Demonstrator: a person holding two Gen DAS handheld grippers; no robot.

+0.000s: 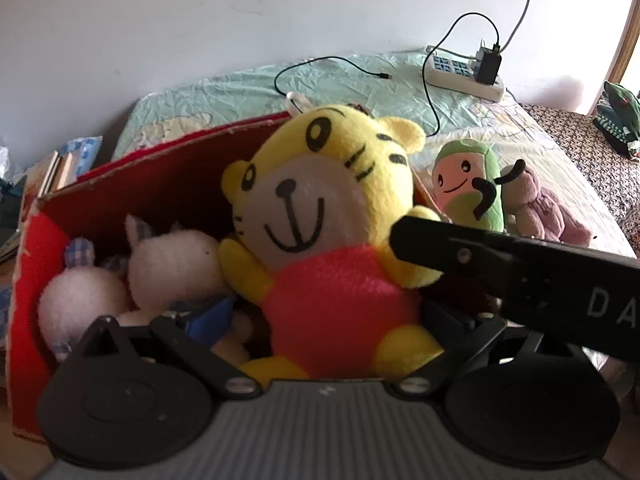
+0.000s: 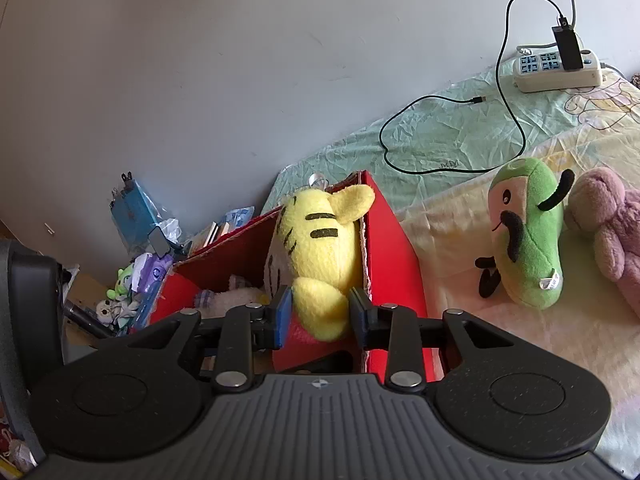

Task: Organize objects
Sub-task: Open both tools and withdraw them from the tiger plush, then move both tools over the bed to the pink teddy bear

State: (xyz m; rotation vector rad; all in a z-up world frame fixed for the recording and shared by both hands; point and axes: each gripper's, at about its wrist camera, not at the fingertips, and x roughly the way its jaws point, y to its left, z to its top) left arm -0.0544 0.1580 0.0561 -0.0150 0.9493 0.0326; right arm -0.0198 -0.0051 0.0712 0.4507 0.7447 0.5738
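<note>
A yellow tiger plush (image 1: 320, 208) in a red shirt sits upright in the red cardboard box (image 1: 120, 188), facing the left wrist camera. My left gripper (image 1: 332, 316) is open, its blue pads (image 1: 212, 316) spread wide on either side of the tiger's body. In the right wrist view the tiger (image 2: 320, 240) shows from the side, and my right gripper (image 2: 320, 316) is shut on its yellow paw over the box wall (image 2: 392, 248). That gripper's black finger (image 1: 460, 252) enters the left wrist view from the right.
White bunny plushes (image 1: 168, 268) lie in the box's left half. On the bed sheet to the right sit a green plush (image 2: 528, 240) and a mauve bear (image 2: 608, 216). A power strip (image 2: 556, 68) with a black cable (image 2: 400, 132) lies by the wall. Clutter (image 2: 136, 248) is piled left of the bed.
</note>
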